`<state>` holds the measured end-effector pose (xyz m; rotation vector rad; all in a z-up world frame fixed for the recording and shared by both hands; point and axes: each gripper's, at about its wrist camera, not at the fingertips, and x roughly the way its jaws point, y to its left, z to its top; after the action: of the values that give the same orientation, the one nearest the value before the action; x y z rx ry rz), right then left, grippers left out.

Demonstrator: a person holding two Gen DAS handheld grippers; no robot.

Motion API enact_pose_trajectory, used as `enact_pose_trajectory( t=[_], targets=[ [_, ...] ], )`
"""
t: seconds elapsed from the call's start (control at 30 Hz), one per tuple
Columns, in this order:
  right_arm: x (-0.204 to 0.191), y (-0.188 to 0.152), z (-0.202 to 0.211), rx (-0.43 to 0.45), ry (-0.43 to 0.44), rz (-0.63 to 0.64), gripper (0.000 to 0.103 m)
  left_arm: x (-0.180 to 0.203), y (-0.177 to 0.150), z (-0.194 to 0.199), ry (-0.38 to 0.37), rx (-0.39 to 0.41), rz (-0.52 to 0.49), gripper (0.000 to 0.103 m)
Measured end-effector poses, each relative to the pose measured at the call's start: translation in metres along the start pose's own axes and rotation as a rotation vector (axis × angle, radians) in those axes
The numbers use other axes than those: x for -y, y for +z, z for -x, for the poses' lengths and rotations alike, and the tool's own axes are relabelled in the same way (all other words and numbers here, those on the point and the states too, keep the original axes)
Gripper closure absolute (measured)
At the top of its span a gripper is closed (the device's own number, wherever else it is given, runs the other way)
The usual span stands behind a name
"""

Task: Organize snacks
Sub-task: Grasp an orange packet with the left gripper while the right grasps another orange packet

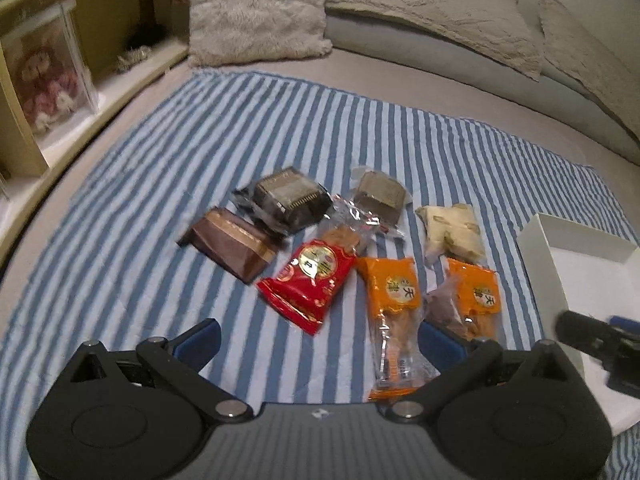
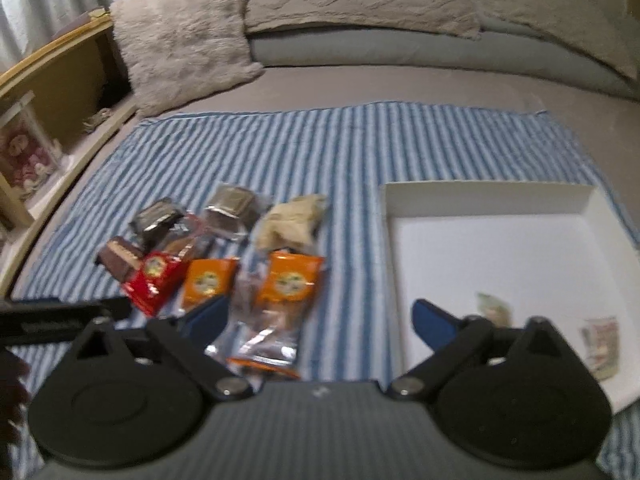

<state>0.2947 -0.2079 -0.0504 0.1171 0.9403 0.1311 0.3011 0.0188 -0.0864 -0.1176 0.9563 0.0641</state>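
Right tool [image 2: 320,316]: jaws wide, empty, above orange packet [image 2: 286,288]. Left tool [image 1: 320,336]: likewise open, holding nothing.

Snacks: eight packets crowded mid-cloth on the bed, left of white box [image 2: 492,248]; two small items already boxed.

Risk: overlapping wrappers, so one pinch may drag a neighbour.

Surroundings: fluffy pillow [image 2: 180,36] far, clear of the route.

Each gripper [image 1: 318,338] wore the same build: two matte black, teardrop-shaped plates at seven and five o'clock, each with a raised round disc, linked by black bars on silver pivot screws. The fingers [image 1: 200,340] carried blue pads. A ribbed grey body sat at six o'clock with a small white mark. The right gripper [image 2: 320,322] matched it, blue pads [image 2: 434,322] included.
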Motion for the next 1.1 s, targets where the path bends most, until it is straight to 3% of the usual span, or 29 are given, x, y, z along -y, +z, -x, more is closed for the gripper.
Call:
enact_pose_trajectory(
  t=[0.1,0.3,0.47,0.77,1.1],
  targets=[
    [-0.004,0.006,-0.014,-0.049,0.057,-0.041,0.035,0.008,0.0,-0.011,-0.021,-0.023,0.002,0.008],
    [-0.011,0.01,-0.043,-0.112,0.098,-0.1,0.049,0.03,-0.003,-0.038,-0.046,-0.087,-0.012,0.024],
    [-0.009,0.013,-0.06,-0.139,0.108,-0.129,0.051,0.052,-0.012,-0.058,-0.04,-0.128,-0.048,0.029],
    [-0.008,0.013,-0.087,-0.187,0.123,-0.179,0.051,0.071,-0.02,-0.075,-0.001,-0.193,-0.149,0.055],
    [-0.023,0.005,-0.098,-0.222,0.053,-0.111,0.051,0.046,-0.019,-0.066,-0.003,-0.221,-0.209,0.056]
  ],
)
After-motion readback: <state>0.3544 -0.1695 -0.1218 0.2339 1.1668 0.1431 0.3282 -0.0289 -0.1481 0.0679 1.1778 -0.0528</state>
